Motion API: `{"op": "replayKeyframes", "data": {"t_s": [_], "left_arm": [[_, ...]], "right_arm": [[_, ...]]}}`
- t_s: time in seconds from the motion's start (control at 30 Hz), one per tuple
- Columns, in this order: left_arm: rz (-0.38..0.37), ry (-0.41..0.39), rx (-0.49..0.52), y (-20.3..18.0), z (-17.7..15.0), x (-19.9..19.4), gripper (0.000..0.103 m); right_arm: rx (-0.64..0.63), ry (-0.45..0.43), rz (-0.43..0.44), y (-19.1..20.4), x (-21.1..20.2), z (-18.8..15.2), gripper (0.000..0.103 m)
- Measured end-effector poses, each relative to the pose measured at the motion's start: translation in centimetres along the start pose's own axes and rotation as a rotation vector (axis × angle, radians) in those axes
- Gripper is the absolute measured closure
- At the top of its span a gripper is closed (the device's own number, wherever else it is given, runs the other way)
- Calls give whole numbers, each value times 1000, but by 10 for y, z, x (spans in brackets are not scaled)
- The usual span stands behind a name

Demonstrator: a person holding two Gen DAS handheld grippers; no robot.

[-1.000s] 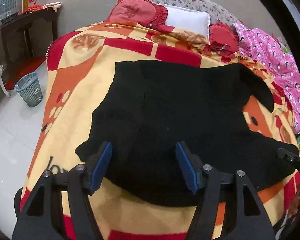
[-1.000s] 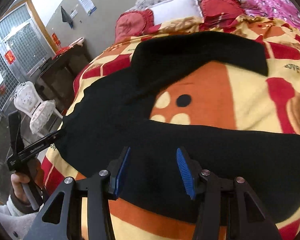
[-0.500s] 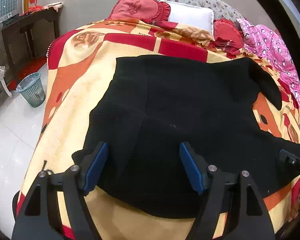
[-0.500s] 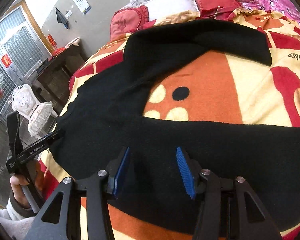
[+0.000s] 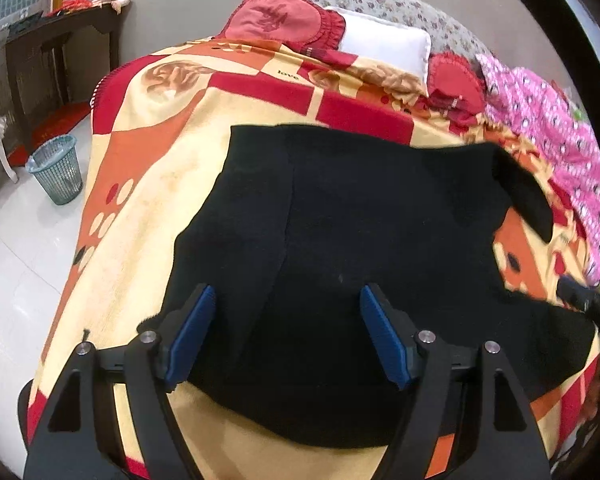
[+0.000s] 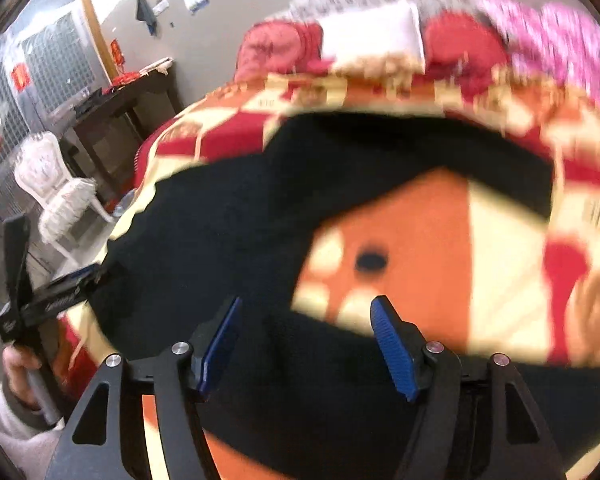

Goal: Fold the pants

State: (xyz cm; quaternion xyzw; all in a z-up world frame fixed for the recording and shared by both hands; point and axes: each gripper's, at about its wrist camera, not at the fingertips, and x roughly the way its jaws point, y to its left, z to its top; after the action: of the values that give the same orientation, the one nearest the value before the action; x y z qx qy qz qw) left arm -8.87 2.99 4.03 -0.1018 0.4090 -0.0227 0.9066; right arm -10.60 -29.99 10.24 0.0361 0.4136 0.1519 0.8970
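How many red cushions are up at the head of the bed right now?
2: one red cushion left of the white pillow, the other right of it, beside the pink bedding. More could be hidden behind.

My left hand-held gripper is matte black plastic: two flat arms with triangular cut-outs, joined by linkage bars on round silver screws, two to each side. Its fingers carry ribbed blue pads on their inner faces. My right hand-held gripper is built the same way, black frame, silver screws, blue ridged pads, though its picture is blurred. Seen from the right wrist, the left tool shows as a long black bar with small white lettering I cannot read, on a grey handle. The hand around that handle comes out of a light grey sleeve with a darker cuff.
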Motion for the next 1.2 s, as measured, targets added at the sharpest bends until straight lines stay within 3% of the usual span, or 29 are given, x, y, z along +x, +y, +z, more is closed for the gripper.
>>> {"op": "replayKeyframes", "data": {"t_s": [0.07,0.17,0.27,0.4,0.43,0.5,0.53,0.57,0.7,0.87,1.03,1.1,1.2], "left_arm": [[-21,-6,-26,3,5,0,28],[-41,-2,-51,7,11,2,28],[-42,8,-58,12,12,6,28],[-52,24,-66,20,15,11,28],[-53,26,-68,22,15,11,28],[-57,34,-76,26,17,15,28],[-57,38,-82,27,17,16,28],[-56,45,-94,29,17,19,28],[-61,52,-121,35,17,20,28],[-68,29,-160,45,13,5,28],[-103,-14,-250,68,3,-19,28],[-103,-44,-271,77,-4,-33,28],[-103,-72,-288,84,-9,-44,17]], "right_arm": [[-70,-65,-47,7,0,27,15],[-213,-136,-154,21,14,64,13],[-382,-123,-221,37,42,94,13],[-626,-26,-287,51,92,112,14],[-684,7,-307,54,105,113,16],[-734,70,-304,53,124,109,37],[-718,106,-273,48,132,110,70],[-688,130,-243,46,136,111,82],[-559,167,-150,36,124,104,87],[-465,162,9,36,50,67,87],[-386,133,88,36,-21,-2,89],[-316,143,141,30,-33,-38,89],[-218,170,175,20,-28,-73,88]]}}
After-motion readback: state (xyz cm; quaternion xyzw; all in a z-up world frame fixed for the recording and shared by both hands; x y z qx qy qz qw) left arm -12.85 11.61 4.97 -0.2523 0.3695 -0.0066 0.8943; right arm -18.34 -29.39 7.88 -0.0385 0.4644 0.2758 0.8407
